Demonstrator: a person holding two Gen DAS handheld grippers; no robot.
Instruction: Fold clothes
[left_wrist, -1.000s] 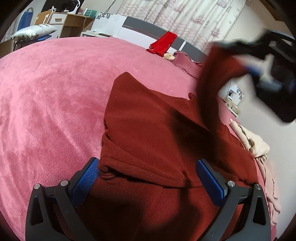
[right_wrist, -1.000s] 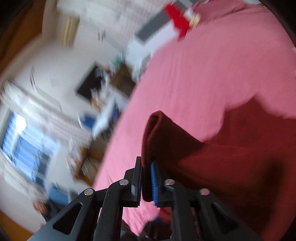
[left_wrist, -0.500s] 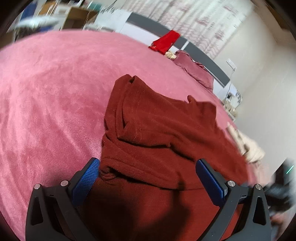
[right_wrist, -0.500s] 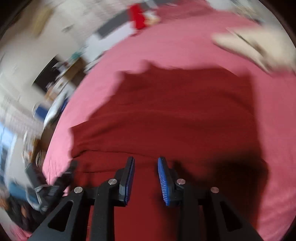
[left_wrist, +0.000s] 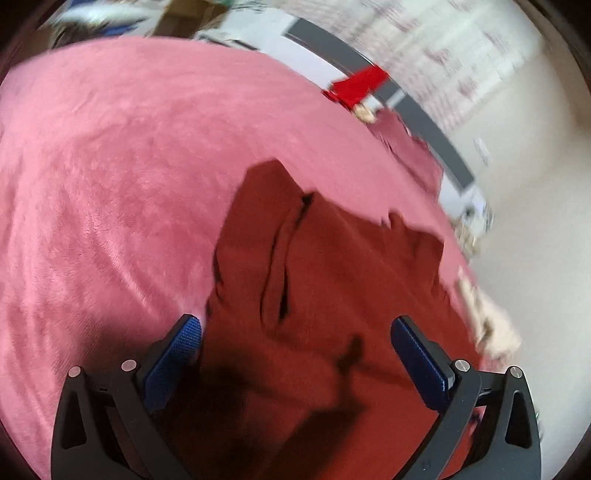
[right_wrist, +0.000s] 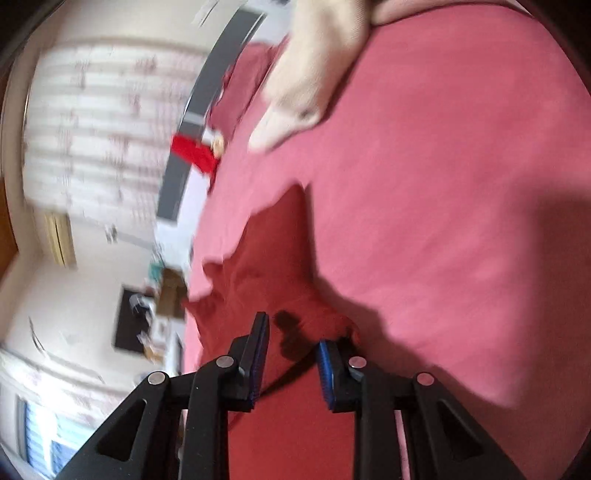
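A dark red sweater (left_wrist: 332, 280) lies partly folded on the pink bedspread (left_wrist: 110, 184), a folded-over sleeve running along its left side. My left gripper (left_wrist: 295, 354) is wide open just above the sweater's near part, its blue pads on either side and nothing between them. In the right wrist view the same sweater (right_wrist: 269, 266) shows as a red patch on the bedspread (right_wrist: 443, 203). My right gripper (right_wrist: 291, 354) hovers over its near edge, slightly open and empty. Both views are motion-blurred.
A cream garment (left_wrist: 491, 325) lies at the bed's right edge, also in the right wrist view as a cream garment (right_wrist: 314, 66). A bright red cloth (left_wrist: 358, 85) hangs on the grey headboard (left_wrist: 424, 118). Curtains and furniture stand beyond the bed.
My right gripper let go of the sweater sleeve it was lifting, dropped it across the sweater, and swung away. The left gripper stayed open and shifted slightly.
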